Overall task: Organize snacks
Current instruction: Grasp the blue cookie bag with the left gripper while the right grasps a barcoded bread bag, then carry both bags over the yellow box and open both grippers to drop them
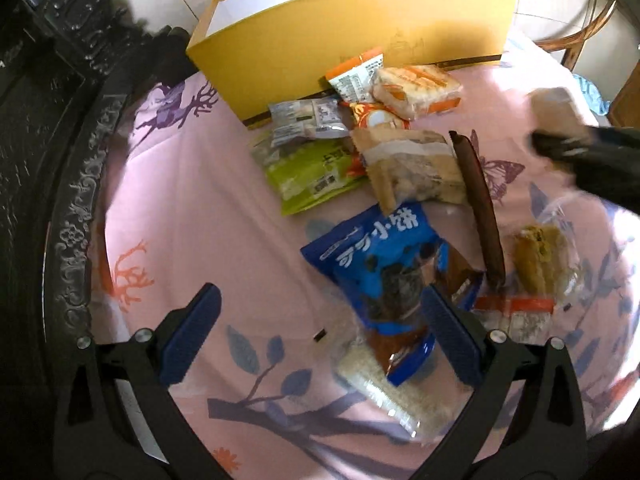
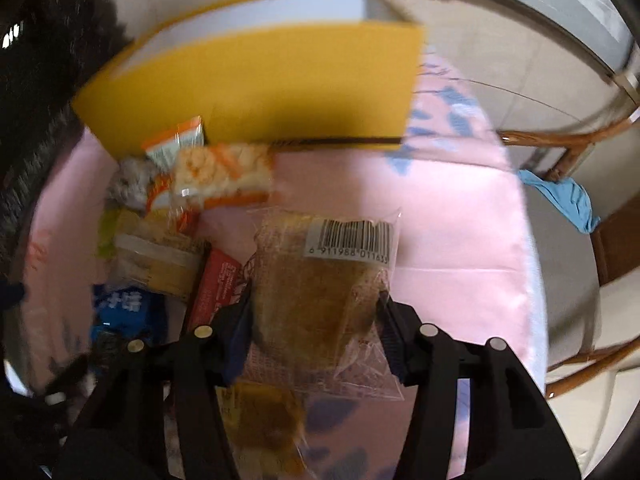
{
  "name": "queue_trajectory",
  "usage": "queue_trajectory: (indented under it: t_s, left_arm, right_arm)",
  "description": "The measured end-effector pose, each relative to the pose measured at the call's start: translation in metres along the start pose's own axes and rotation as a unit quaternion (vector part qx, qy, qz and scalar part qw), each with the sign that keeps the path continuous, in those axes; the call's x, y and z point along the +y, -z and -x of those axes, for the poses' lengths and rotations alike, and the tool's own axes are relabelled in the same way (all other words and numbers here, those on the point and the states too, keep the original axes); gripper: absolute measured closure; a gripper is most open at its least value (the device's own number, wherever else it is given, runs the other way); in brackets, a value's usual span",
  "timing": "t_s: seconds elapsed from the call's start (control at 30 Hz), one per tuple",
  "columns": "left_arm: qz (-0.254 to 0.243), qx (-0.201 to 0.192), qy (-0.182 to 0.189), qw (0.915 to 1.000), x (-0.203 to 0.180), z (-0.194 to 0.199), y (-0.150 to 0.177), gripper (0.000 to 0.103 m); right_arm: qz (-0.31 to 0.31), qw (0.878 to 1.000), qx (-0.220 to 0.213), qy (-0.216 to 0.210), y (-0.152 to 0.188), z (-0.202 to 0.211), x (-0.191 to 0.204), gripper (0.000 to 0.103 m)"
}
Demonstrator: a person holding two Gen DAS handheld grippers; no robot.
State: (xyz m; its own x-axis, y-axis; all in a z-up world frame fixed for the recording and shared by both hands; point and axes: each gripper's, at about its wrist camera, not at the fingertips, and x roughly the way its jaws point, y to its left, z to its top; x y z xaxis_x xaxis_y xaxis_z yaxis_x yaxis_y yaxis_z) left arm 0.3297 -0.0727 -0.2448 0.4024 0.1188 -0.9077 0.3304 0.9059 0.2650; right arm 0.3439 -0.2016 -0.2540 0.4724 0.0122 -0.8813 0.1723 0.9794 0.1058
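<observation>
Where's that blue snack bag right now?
In the left wrist view the blue snack bag lies on the pink cloth, partly between the open left gripper's fingers, beside the long brown stick.

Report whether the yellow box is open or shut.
Open. The yellow box has no lid on top: its white inner walls show in both views. Its floor is hidden, so contents cannot be told.

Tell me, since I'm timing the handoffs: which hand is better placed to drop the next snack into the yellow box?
The right. Its tongs already clamp the clear-wrapped cake, facing the yellow box. The left tongs stand open over the blue packet, holding nothing yet.
</observation>
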Motion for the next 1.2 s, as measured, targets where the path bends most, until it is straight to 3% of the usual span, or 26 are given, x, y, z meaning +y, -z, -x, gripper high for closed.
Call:
queue_trajectory:
  t_s: [0.1,0.27,0.37,0.43,0.47,0.53,0.6,0.67,0.73,0.8,1.2]
  left_arm:
    - [0.047,-0.011,-0.012,0.9987,-0.004,-0.005,-0.005,0.002]
    - [0.144,0.027,0.074,0.9864,0.002,-0.025,-0.012,0.002]
    - [0.166,0.044,0.075,0.9824,-0.002,-0.043,-0.012,0.002]
    - [0.184,0.056,0.099,0.9763,-0.002,-0.062,-0.010,0.002]
    - [0.183,0.061,0.094,0.9766,-0.003,-0.070,-0.007,0.003]
    - [0.142,0.019,0.083,0.9862,-0.015,-0.062,-0.006,0.027]
    - [0.117,0.036,0.105,0.9869,-0.019,-0.053,-0.008,0.032]
    - [0.110,0.032,0.097,0.9886,-0.016,-0.040,-0.007,0.032]
    - [0.092,-0.011,0.067,0.9934,-0.015,-0.014,-0.006,0.032]
    - [0.084,-0.032,0.060,0.9941,-0.011,0.003,-0.008,0.032]
    - [0.105,-0.090,0.067,0.9881,0.023,0.067,-0.007,0.031]
  right_arm:
    - [-0.018,1.000,-0.022,-0.001,-0.003,0.028,-0.015,0.047]
    - [-0.030,0.998,-0.045,0.011,0.006,0.063,-0.034,0.047]
    - [-0.028,0.998,-0.047,0.018,0.020,0.066,-0.036,0.047]
    - [-0.029,0.999,-0.042,0.018,0.027,0.064,-0.041,0.047]
    - [-0.030,0.999,-0.039,0.015,0.029,0.061,-0.041,0.047]
    - [-0.029,0.999,-0.034,0.011,0.033,0.058,-0.041,0.048]
    - [-0.024,0.999,-0.035,0.007,0.034,0.059,-0.039,0.048]
    - [-0.022,0.999,-0.037,0.005,0.034,0.063,-0.038,0.048]
    - [-0.020,0.999,-0.042,0.002,0.032,0.067,-0.036,0.047]
    - [-0.018,0.999,-0.047,-0.002,0.030,0.072,-0.035,0.047]
    - [-0.008,0.993,-0.118,-0.023,0.016,0.138,-0.020,0.047]
